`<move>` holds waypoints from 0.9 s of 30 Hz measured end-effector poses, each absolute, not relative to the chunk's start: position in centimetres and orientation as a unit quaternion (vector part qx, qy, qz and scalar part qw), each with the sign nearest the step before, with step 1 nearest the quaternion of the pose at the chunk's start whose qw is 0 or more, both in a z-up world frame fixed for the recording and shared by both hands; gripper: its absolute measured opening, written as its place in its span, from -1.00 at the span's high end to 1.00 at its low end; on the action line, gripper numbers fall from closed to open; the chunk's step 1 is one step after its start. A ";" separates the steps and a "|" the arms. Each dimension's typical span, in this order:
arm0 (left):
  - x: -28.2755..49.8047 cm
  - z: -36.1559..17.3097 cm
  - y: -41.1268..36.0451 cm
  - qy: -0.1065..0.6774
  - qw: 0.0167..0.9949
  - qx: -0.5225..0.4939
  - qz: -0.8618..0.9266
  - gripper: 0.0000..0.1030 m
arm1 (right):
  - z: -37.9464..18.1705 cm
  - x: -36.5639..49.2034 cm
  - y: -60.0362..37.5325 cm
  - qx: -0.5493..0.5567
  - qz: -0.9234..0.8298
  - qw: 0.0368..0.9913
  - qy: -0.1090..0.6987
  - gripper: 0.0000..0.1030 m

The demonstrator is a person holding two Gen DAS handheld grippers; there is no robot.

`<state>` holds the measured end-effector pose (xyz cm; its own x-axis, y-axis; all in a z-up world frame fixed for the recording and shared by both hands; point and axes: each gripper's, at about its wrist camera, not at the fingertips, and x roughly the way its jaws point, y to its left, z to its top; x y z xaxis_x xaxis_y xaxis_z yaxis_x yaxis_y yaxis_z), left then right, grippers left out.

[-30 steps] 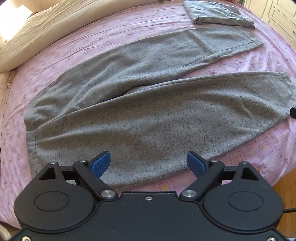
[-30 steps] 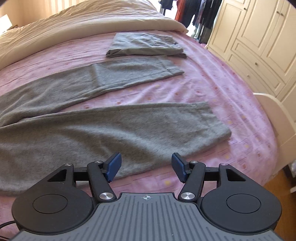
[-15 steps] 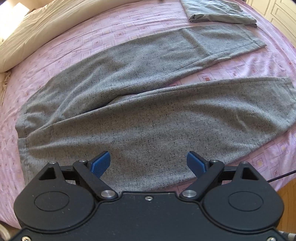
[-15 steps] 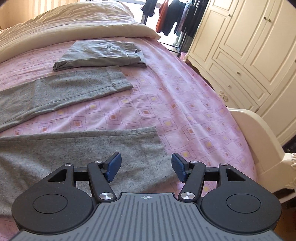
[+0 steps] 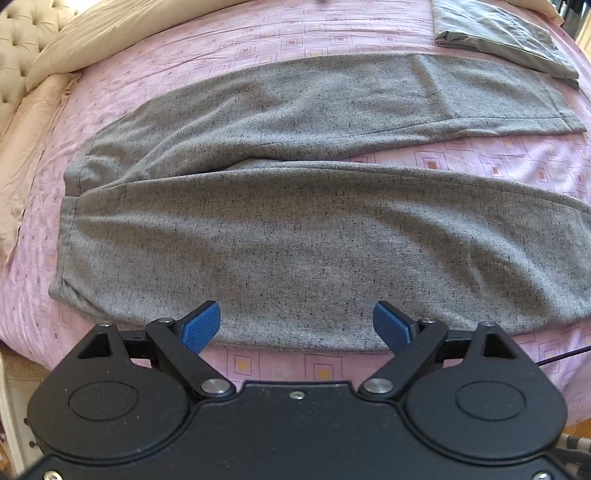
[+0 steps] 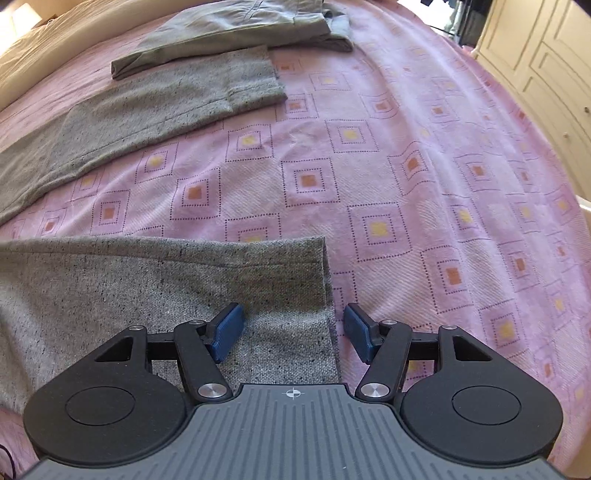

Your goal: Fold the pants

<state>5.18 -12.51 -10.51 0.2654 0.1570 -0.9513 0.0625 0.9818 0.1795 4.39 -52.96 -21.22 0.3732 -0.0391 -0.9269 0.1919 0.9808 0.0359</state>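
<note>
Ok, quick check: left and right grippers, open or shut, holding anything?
Left gripper: open, holding nothing, over the near leg of the gray pants.
Right gripper: open, holding nothing, poised at the near leg's cuff.

Both grippers' fingers [image 5: 201, 326] [image 6: 229, 332] spread wide

Pink patterned bed [image 5: 258, 40], grey pants [image 5: 295, 236] spread flat, folded garment [image 5: 502, 33], cream duvet [image 5: 110, 33]
</note>
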 end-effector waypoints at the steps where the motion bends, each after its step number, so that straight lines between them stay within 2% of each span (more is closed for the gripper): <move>1: 5.1 -10.5 -12.8 0.605 0.790 0.091 0.034 -0.75 | -21.2 4.7 -53.1 0.073 -0.066 0.821 0.562 -0.16; 2: 5.1 -10.5 -13.1 0.605 0.790 0.091 0.037 -0.76 | -21.0 4.9 -53.2 0.080 -0.061 0.819 0.566 -0.01; 3: 5.1 -10.5 -13.4 0.605 0.790 0.090 0.040 -0.76 | -20.9 5.0 -53.3 0.090 -0.052 0.819 0.564 0.39; 4: 5.0 -10.5 -13.7 0.605 0.790 0.090 0.043 -0.75 | -20.6 5.1 -53.3 0.096 -0.044 0.818 0.565 0.57; 5: 5.0 -10.5 -14.0 0.605 0.790 0.089 0.044 -0.76 | -20.2 5.2 -53.0 0.097 -0.034 0.818 0.566 0.83; 10: 4.9 -9.9 -15.0 0.594 0.797 0.094 0.050 -0.76 | -16.8 5.6 -52.2 0.067 -0.028 0.848 0.526 0.85; 13: 4.9 -10.0 -15.4 0.597 0.795 0.101 0.048 -0.75 | -18.3 7.4 -53.8 0.100 -0.052 0.835 0.538 0.85; 16: 4.8 -10.2 -15.8 0.600 0.792 0.105 0.044 -0.76 | -20.1 7.9 -53.4 0.059 -0.057 0.834 0.545 0.80; 18: 4.7 -9.9 -15.9 0.593 0.797 0.107 0.043 -0.76 | -19.2 6.8 -54.2 0.090 -0.072 0.846 0.521 0.72; 21: 4.6 -9.9 -15.9 0.589 0.799 0.109 0.041 -0.76 | -17.4 4.2 -56.0 0.143 -0.099 0.856 0.488 0.71; 27: 4.9 -10.4 -15.8 0.597 0.795 0.100 0.040 -0.76 | -16.7 -2.4 -56.5 0.187 -0.104 0.840 0.499 0.71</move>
<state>4.86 -15.78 -10.36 0.2832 0.1831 -0.9414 0.0569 0.9767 0.2071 -2.39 -56.47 -16.69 0.4801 0.0127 -0.8771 0.3607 0.9086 0.2106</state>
